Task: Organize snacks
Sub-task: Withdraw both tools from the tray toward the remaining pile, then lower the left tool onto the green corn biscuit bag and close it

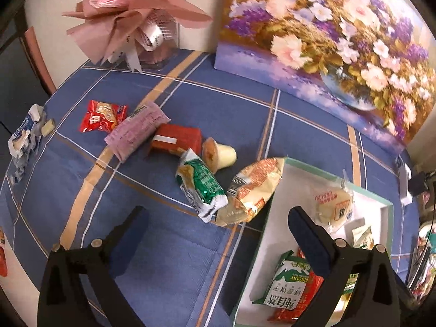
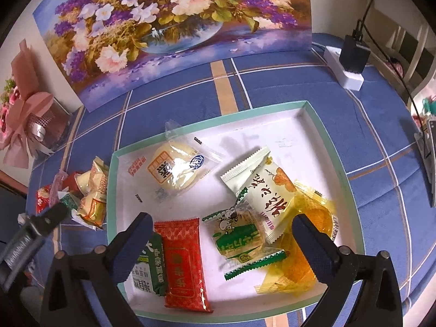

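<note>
A shallow white tray with a mint-green rim (image 2: 324, 125) (image 1: 338, 177) holds several snack packets: a clear-wrapped bun (image 2: 174, 169) (image 1: 333, 204), a red packet (image 2: 185, 264), a green biscuit pack (image 2: 148, 267) (image 1: 286, 286), a pale green packet (image 2: 264, 190) and a yellow wrapper (image 2: 313, 218). Left of the tray on the blue cloth lie a yellow-orange packet (image 1: 253, 190), a green packet (image 1: 201, 185), a jelly cup (image 1: 219, 155), a red box (image 1: 177, 140), a pink packet (image 1: 136, 130) and a red packet (image 1: 102, 117). My left gripper (image 1: 215, 229) is open and empty above the cloth by the tray's left edge. My right gripper (image 2: 220, 234) is open and empty over the tray.
A flower painting (image 2: 169, 27) (image 1: 327, 41) leans at the back of the table. A pink bouquet (image 1: 130, 13) stands at the back left. A crumpled blue-white wrapper (image 1: 24, 136) lies at the far left. A white power strip with a black plug (image 2: 348, 60) sits at the back right.
</note>
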Demonstrator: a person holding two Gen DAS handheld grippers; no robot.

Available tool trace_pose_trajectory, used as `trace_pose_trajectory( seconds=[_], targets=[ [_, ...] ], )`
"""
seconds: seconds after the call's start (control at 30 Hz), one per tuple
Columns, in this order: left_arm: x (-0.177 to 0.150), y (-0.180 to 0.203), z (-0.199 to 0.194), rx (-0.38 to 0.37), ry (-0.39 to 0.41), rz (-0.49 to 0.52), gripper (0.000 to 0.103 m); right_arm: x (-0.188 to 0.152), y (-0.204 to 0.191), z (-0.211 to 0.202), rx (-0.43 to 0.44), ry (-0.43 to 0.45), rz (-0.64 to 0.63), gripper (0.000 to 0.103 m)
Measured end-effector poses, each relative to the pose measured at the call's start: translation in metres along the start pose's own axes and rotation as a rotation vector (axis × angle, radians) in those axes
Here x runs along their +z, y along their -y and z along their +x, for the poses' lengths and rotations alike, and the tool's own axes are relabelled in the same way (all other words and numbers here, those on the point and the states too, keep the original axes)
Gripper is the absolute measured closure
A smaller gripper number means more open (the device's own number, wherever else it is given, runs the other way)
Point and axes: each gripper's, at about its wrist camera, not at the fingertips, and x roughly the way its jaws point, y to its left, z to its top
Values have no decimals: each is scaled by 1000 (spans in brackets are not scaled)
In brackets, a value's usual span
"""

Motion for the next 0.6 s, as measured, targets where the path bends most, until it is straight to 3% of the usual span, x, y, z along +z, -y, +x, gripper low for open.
trace_pose_trajectory(
  seconds=[0.2, 0.43, 0.6],
  targets=[
    [10, -21, -8, 45, 31, -49, 1, -1, -10, -7, 39, 32, -19, 0],
    [24, -61, -14, 22, 47, -144, 1, -1, -31, -11, 64, 72, -79, 0],
    [32, -101, -13, 29, 75, -230, 1, -1, -54, -12, 130, 80, -96, 0]
  ],
)
